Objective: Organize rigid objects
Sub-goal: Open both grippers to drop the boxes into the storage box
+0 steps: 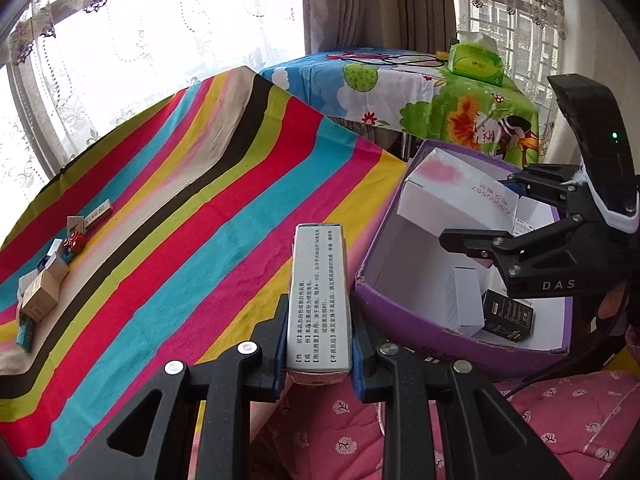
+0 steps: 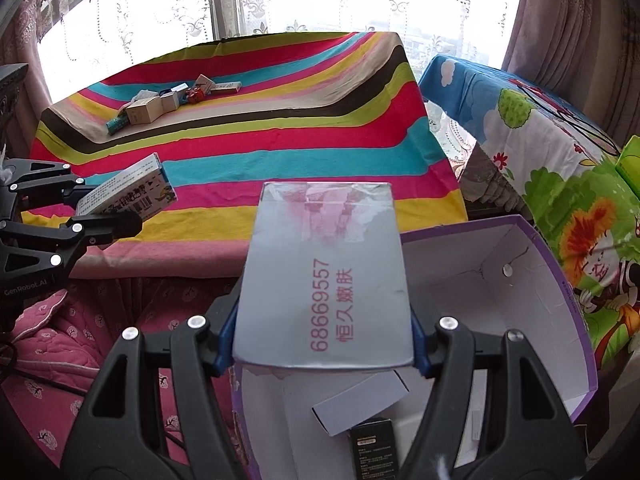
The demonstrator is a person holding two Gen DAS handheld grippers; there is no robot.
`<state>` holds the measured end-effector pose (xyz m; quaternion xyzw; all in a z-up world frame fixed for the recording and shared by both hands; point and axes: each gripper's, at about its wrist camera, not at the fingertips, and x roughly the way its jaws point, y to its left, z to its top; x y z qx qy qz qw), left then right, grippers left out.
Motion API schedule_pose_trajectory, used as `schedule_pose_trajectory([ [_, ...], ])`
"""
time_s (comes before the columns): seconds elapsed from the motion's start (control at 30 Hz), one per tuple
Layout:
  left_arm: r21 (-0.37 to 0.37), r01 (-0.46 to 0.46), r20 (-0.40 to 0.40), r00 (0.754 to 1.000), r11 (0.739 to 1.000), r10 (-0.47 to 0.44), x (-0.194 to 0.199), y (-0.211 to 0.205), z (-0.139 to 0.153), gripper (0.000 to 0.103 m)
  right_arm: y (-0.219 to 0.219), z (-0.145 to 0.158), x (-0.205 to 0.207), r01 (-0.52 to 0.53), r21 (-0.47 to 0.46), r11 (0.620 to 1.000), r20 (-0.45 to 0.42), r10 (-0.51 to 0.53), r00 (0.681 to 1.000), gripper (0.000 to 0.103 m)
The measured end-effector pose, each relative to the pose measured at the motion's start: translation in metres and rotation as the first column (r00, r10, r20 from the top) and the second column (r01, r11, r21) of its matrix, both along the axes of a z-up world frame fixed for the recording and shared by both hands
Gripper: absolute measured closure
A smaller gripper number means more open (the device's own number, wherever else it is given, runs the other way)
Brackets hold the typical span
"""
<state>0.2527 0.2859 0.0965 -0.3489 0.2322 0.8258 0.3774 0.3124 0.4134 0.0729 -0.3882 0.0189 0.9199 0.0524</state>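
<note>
Left gripper [image 1: 319, 360] clamping narrow white carton [image 1: 319, 300] beside purple box [image 1: 400, 312]. Right gripper [image 2: 323, 354] gripping white box [image 2: 324, 280] over purple box, small cartons lying inside.

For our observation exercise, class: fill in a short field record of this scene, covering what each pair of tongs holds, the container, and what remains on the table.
left tongs: shut on narrow white printed carton
right tongs: shut on large white cardboard box with pink print, above the container
container: purple cardboard box with white interior, already holding a small black box and a white box
remaining: cluster of small boxes on striped tablecloth
</note>
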Motion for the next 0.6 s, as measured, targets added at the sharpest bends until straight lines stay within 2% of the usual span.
schedule_pose_trajectory([
  [0.17, -0.025, 0.102, 0.014, 0.995, 0.995, -0.101, 0.016, 0.033, -0.001, 0.077, 0.025, -0.003, 0.017, 0.07, 0.003, 0.998, 0.018, -0.07, 0.997, 0.034],
  [0.3, -0.039, 0.203, 0.022, 0.979, 0.978, -0.202, 0.034, 0.065, -0.002, 0.077, 0.044, -0.003, 0.033, 0.135, 0.072, 0.988, 0.039, -0.138, 0.99, 0.034],
  [0.43, -0.052, 0.271, 0.005, 0.963, 0.961, -0.271, 0.049, 0.093, -0.004, 0.077, 0.073, 0.0, 0.048, 0.226, 0.084, 0.971, 0.041, -0.23, 0.972, 0.034],
  [0.5, -0.044, 0.288, -0.013, 0.957, 0.957, -0.288, 0.053, 0.102, -0.001, 0.077, 0.085, 0.003, 0.055, 0.265, 0.086, 0.96, 0.038, -0.269, 0.962, 0.034],
  [0.6, 0.009, 0.294, -0.04, 0.955, 0.956, -0.293, 0.055, 0.11, 0.008, 0.075, 0.097, 0.008, 0.059, 0.309, 0.1, 0.946, 0.022, -0.313, 0.95, 0.033],
])
